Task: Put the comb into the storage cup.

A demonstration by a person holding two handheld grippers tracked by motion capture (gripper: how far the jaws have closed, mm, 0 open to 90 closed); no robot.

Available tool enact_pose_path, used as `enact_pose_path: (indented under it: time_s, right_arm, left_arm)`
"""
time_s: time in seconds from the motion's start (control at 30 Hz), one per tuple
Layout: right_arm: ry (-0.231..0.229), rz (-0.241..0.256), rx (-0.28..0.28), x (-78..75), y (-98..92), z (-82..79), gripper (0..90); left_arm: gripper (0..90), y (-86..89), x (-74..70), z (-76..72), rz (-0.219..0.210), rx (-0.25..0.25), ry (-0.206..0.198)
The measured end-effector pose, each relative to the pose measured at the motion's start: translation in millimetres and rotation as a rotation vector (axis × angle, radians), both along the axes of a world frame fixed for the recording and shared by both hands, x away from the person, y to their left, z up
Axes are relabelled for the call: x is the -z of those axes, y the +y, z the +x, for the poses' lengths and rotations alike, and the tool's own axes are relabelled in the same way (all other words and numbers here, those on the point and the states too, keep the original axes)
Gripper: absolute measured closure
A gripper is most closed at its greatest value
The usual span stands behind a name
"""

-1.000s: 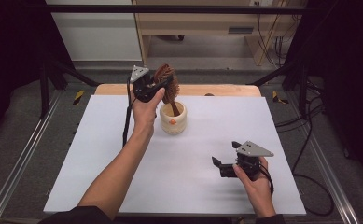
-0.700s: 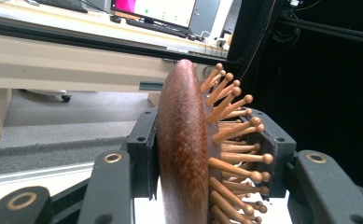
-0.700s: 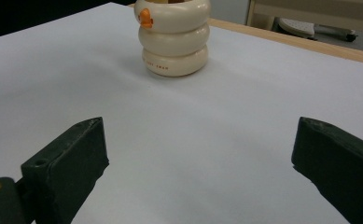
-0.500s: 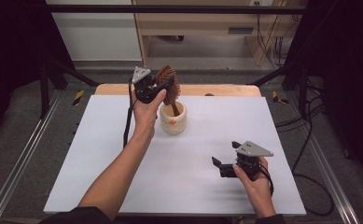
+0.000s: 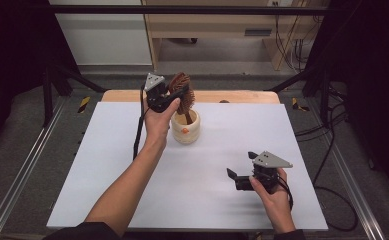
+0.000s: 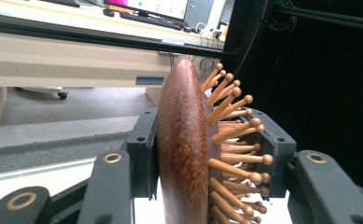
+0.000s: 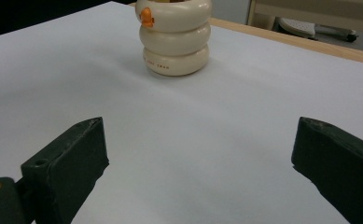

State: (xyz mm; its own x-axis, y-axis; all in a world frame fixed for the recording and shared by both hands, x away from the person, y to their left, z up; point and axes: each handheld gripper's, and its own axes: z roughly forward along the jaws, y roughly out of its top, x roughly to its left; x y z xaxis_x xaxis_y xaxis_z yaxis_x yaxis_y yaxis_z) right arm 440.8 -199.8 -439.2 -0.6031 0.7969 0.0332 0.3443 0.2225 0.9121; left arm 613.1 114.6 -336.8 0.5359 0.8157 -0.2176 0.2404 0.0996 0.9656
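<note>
A brown wooden hairbrush [image 5: 181, 89] stands upright, its handle down inside a cream ringed cup [image 5: 185, 129] at the back middle of the white table [image 5: 107, 175]. My left gripper [image 5: 178, 96] is shut on the brush head above the cup. In the left gripper view the brush [image 6: 181, 149] is clamped edge-on in my left gripper [image 6: 207, 156], its wooden pins [image 6: 235, 140] pointing right. My right gripper [image 5: 240, 166] rests open near the table's front right. In the right gripper view my right gripper [image 7: 202, 144] is open with nothing in it, facing the cup [image 7: 174, 39], which has an orange mark.
A wooden strip [image 5: 237, 96] runs along the table's far edge. Metal rails [image 5: 27, 165] flank the table at both sides. A wooden desk [image 5: 212, 25] stands on the floor beyond, with cables [image 5: 327, 125] trailing on the right.
</note>
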Motion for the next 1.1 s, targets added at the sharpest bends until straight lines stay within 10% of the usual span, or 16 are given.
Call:
enact_pose_path:
  time_s: [1.1]
  right_arm:
    - [0.002, 0.001, 0.001, 0.3, 0.4, -0.4, 4.0]
  left_arm:
    - [50.0, 0.6, 7.4, 1.3, -0.020, -0.005, 0.019]
